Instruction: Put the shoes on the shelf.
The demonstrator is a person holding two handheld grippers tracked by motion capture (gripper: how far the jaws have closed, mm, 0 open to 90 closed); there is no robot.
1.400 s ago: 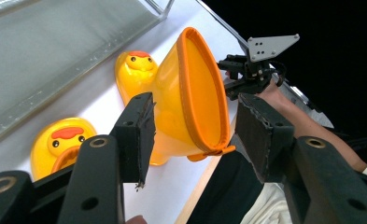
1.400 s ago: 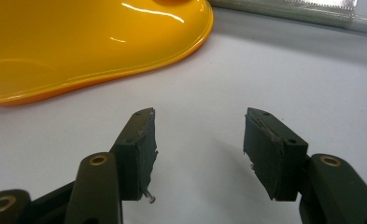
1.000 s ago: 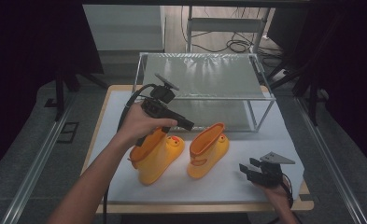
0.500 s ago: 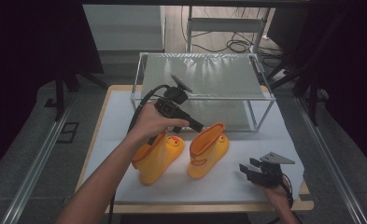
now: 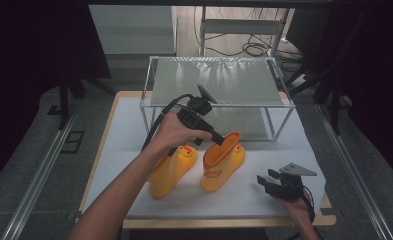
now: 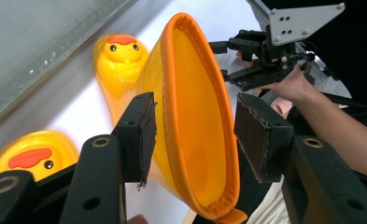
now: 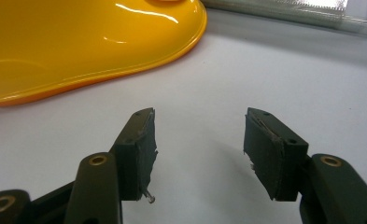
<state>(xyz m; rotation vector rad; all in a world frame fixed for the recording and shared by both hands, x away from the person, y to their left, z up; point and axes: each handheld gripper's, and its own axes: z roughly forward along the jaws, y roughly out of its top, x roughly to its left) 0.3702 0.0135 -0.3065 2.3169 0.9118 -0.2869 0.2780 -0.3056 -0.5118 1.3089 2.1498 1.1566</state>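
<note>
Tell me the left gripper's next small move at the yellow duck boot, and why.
Probably ease the left gripper a little further down, then close: its open jaws straddle the orange-rimmed shaft of the right-hand yellow rubber duck boot, pads not yet pressing on it.

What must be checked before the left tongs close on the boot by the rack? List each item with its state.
1. Left tongs open: ok, both pads stand apart.
2. Glossy yellow rubber duck-face boot nearer the rack lined up: ok, its orange-rimmed shaft sits between the pads.
3. Pads touching the shaft: not ok, a gap shows on each side.
4. Second yellow duck-face boot out of the way: ok, it stands beside the first, apart from the tongs.
5. Right tongs out of the way: ok, open and empty over the white table mat, off to the side.
6. Glass-topped metal rack left room: cannot tell how much space lies behind the boot.
</note>
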